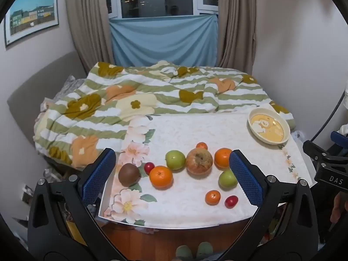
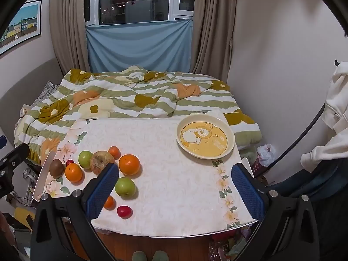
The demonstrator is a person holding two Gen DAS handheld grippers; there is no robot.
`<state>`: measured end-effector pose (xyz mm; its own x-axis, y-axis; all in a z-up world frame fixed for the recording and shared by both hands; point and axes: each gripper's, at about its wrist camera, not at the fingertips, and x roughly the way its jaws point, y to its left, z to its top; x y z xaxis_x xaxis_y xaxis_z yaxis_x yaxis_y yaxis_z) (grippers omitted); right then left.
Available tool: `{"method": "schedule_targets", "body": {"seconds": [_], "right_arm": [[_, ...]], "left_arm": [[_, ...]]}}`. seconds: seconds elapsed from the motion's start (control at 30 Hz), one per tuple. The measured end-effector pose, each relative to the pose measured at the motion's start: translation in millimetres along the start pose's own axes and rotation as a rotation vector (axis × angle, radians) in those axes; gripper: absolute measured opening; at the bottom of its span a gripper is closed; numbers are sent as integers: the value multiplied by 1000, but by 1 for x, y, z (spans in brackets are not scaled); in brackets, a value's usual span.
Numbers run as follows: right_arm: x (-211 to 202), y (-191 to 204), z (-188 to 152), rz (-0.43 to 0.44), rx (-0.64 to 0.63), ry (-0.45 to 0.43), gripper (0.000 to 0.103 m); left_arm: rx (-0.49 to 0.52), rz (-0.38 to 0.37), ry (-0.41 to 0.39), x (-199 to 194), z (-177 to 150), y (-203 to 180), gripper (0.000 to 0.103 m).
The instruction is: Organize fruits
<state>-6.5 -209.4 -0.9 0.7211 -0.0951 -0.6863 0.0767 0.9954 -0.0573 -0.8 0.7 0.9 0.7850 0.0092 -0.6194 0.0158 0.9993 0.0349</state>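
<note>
Several fruits lie loose on the white floral tablecloth [image 1: 195, 128]: a brown kiwi [image 1: 128, 174], oranges [image 1: 161, 176], green apples [image 1: 175, 159], a large brownish apple [image 1: 199, 161], small tangerines [image 1: 213, 197] and red cherry-like fruits [image 1: 231, 201]. A cream bowl with a yellow bear print [image 2: 205, 139] stands empty at the table's far right corner. My left gripper [image 1: 171, 174] hangs open above the fruit cluster, holding nothing. Over the table's near right part my right gripper [image 2: 174, 186] is open too, with a green apple [image 2: 125, 186] just right of its left finger.
A bed with a striped floral quilt [image 1: 139, 100] lies right behind the table. Curtains and a window are at the back. A white garment [image 2: 335, 117] hangs at the right. Clutter sits on the floor beside the table's left edge, and slippers [image 2: 150, 255] below its front.
</note>
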Motion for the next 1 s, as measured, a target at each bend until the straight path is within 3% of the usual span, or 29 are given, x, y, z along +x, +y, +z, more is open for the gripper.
{"method": "schedule_targets", "body": {"seconds": [0.13, 1.0], "right_arm": [[1, 1, 1, 0, 0, -4, 103], [-1, 7, 2, 15, -11, -5, 103]], "left_arm": [[-21, -15, 28, 9, 2, 7, 103], [-36, -11, 16, 7, -5, 11, 103]]}}
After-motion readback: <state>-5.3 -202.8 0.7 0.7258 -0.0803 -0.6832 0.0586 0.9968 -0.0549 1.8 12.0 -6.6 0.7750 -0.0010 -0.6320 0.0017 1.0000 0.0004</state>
